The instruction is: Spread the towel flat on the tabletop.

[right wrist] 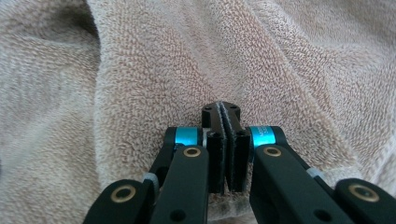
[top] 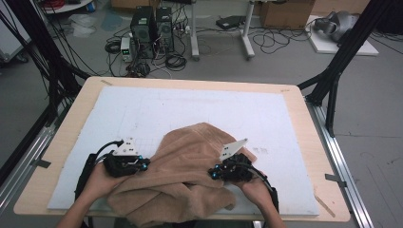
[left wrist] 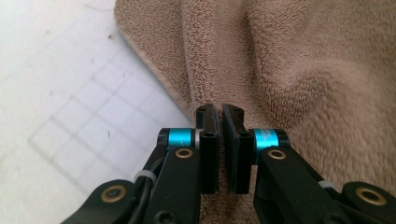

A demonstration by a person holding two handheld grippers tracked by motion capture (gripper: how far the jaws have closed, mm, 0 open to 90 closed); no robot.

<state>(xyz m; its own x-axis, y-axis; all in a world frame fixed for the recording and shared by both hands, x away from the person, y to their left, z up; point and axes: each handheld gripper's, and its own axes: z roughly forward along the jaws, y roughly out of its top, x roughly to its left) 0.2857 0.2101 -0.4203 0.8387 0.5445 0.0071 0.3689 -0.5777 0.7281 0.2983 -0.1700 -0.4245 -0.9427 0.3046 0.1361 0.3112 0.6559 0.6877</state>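
Observation:
A tan terry towel (top: 190, 161) lies crumpled on the white gridded board (top: 199, 104), its near part reaching the table's front edge. My left gripper (top: 145, 164) is at the towel's left edge. In the left gripper view its jaws (left wrist: 220, 109) stand nearly together, pinching a raised ridge of the towel (left wrist: 303, 70) beside the bare board (left wrist: 60, 93). My right gripper (top: 213, 173) rests on the towel's right part. In the right gripper view that gripper (right wrist: 221, 108) is shut, with folds of towel (right wrist: 140, 70) running into its tips.
The board lies on a wooden table (top: 309, 142) with black frame posts (top: 332, 80) at its far corners. Beyond the far edge the floor holds computer towers (top: 152, 28), cables and table legs. Bare board stretches behind the towel.

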